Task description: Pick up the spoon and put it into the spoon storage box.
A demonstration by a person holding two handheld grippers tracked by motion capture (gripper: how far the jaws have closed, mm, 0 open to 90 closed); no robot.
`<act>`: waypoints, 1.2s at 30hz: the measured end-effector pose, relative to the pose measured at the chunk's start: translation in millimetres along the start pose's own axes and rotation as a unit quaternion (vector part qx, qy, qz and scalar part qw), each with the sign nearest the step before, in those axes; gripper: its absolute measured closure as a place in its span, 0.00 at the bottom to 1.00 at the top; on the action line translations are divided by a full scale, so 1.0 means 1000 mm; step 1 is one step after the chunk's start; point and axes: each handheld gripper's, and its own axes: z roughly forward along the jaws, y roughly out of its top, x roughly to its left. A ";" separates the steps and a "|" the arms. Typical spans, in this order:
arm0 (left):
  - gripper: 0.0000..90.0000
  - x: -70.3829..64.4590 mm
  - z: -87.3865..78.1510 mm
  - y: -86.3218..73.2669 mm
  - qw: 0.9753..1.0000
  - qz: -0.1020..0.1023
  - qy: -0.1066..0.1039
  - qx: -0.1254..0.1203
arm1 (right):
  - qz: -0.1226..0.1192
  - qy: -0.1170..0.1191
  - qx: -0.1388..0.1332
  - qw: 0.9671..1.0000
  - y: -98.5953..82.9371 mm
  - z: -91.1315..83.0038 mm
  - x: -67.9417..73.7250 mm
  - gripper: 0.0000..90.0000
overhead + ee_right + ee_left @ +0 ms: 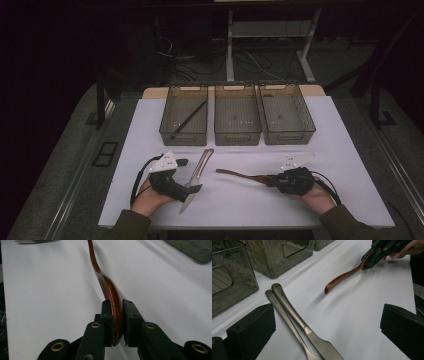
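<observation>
The jaws of the right gripper [117,322] are pinching the broad end of one brown wooden spoon [110,290], which is running up the middle of the right gripper view toward the top edge; the jaws of the left gripper [327,330] are standing spread wide at the lower corners of the left gripper view, with nothing between them but two utensils lying on the surface. One white table [345,150] is filling the centre of the high view. Three clear grey bins [237,122] are sitting in a row across the upper middle of that view, and one dark stick [189,120] is lying slantwise in the leftmost bin. Two metal knives [294,315] are lying side by side, touching, at lower centre left, just beside the left gripper. In the high view the spoon is stretching leftward from the right gripper at lower right, its free end pointing toward the knives but staying apart from them.
</observation>
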 end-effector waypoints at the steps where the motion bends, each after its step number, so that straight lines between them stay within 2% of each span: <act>1: 0.00 0.000 0.000 0.000 1.000 -0.001 -0.001 0.000 | 0.002 0.000 -0.003 1.000 0.000 -0.001 -0.001 0.88; 12: 0.00 0.000 0.000 0.000 1.000 -0.001 -0.001 -0.001 | 0.038 -0.022 -0.028 0.999 -0.002 -0.018 -0.013 0.88; 23: 0.00 0.000 0.000 0.000 1.000 -0.001 0.000 -0.002 | 0.053 -0.047 -0.048 0.996 -0.002 -0.031 -0.022 0.88; 36: 0.00 0.000 0.001 0.000 1.000 -0.001 -0.003 0.002 | 0.072 -0.067 -0.067 0.993 0.013 -0.047 -0.033 0.88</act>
